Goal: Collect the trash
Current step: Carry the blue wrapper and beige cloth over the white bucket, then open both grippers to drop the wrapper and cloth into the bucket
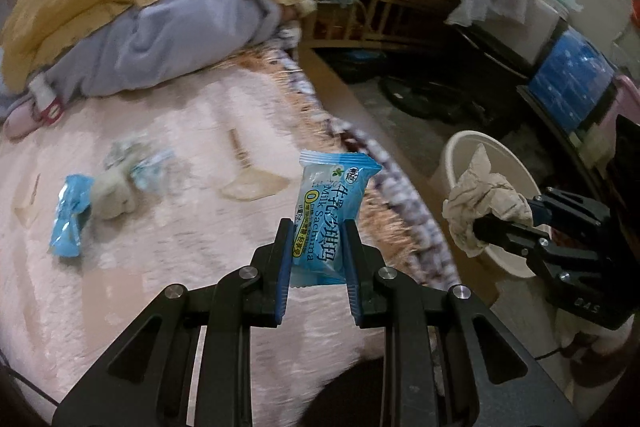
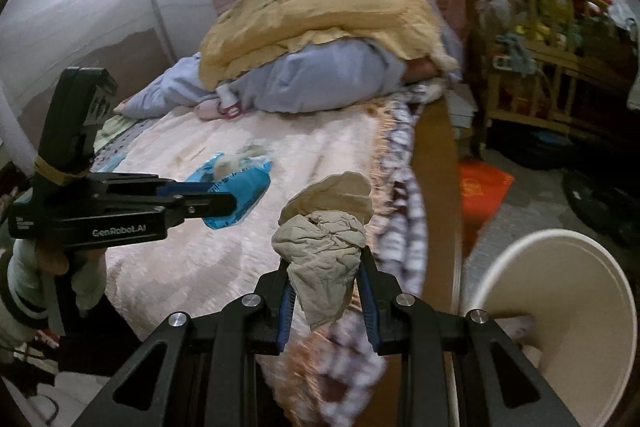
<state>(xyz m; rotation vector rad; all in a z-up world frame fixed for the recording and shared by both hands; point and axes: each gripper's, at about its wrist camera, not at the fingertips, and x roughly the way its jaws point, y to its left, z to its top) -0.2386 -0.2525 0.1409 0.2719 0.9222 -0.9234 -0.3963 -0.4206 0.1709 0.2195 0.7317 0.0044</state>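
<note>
Above the edge of the pink plush bedspread (image 1: 168,267), your left gripper (image 1: 316,247) pinches the lower half of a light-blue crinkly snack wrapper (image 1: 332,203), while your right gripper (image 2: 324,279) clamps a crumpled beige tissue wad (image 2: 324,239) near the round cream plastic bin (image 2: 560,291) on the floor. Both pieces look feather-light and soft; the wrapper's film is probably slippery, so keep the pads on its flat middle. Another blue wrapper (image 1: 70,215) and a pale wad (image 1: 112,195) lie on the bed, best pinched at their bulk.
</note>
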